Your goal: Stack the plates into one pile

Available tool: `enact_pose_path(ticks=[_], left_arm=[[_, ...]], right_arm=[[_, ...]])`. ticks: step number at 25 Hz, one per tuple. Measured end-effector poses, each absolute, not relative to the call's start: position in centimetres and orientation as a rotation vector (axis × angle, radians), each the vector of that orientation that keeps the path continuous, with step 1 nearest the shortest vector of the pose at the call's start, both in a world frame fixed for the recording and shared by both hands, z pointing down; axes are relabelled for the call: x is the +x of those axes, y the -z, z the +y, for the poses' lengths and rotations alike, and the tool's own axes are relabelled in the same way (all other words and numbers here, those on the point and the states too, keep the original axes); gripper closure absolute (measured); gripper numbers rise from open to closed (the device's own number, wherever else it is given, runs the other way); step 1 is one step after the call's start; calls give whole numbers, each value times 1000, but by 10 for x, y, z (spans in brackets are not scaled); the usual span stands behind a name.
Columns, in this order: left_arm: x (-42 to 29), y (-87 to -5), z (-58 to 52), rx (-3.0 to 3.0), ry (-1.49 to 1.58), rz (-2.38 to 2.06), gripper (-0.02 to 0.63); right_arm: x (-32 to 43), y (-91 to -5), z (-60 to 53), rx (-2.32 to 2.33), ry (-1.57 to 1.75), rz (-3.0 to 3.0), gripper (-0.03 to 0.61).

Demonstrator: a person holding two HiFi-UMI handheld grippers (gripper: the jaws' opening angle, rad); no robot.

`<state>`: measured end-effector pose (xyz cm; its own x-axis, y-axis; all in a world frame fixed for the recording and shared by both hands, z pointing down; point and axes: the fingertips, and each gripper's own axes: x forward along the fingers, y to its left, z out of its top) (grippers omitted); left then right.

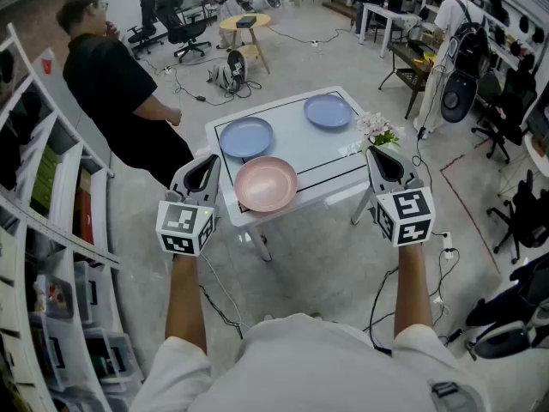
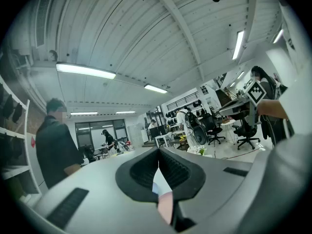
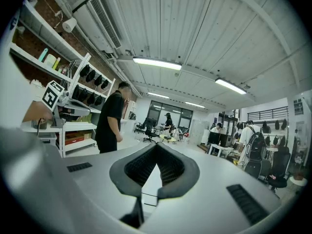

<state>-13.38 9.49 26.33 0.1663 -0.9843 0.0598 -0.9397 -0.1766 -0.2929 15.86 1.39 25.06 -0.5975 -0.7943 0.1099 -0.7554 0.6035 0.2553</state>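
Observation:
Three plates lie apart on the white table [image 1: 309, 148]: a pink plate [image 1: 266, 184] at the near edge, a blue plate [image 1: 246, 136] behind it to the left, and another blue plate [image 1: 328, 110] at the far right. My left gripper [image 1: 203, 172] is held up left of the pink plate, shut and empty. My right gripper [image 1: 385, 163] is raised off the table's right corner, also shut and empty. In the left gripper view the left gripper [image 2: 158, 161] has its jaws together, with a sliver of pink plate [image 2: 165, 206] below. In the right gripper view the right gripper [image 3: 157, 157] is equally closed.
A small bunch of white flowers [image 1: 377, 128] sits at the table's right edge. A person in black [image 1: 116, 93] stands left of the table. Shelving [image 1: 47, 230] runs along the left. Office chairs, desks and floor cables fill the room beyond.

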Motion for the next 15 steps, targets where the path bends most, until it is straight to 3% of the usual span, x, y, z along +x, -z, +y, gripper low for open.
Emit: enact_pose_path(ticks=[15], left_arm=[[-88,-304,89,-2240,412,1979,595]], right_arm=[[196,-279,-13,1176,161,-2698,565]])
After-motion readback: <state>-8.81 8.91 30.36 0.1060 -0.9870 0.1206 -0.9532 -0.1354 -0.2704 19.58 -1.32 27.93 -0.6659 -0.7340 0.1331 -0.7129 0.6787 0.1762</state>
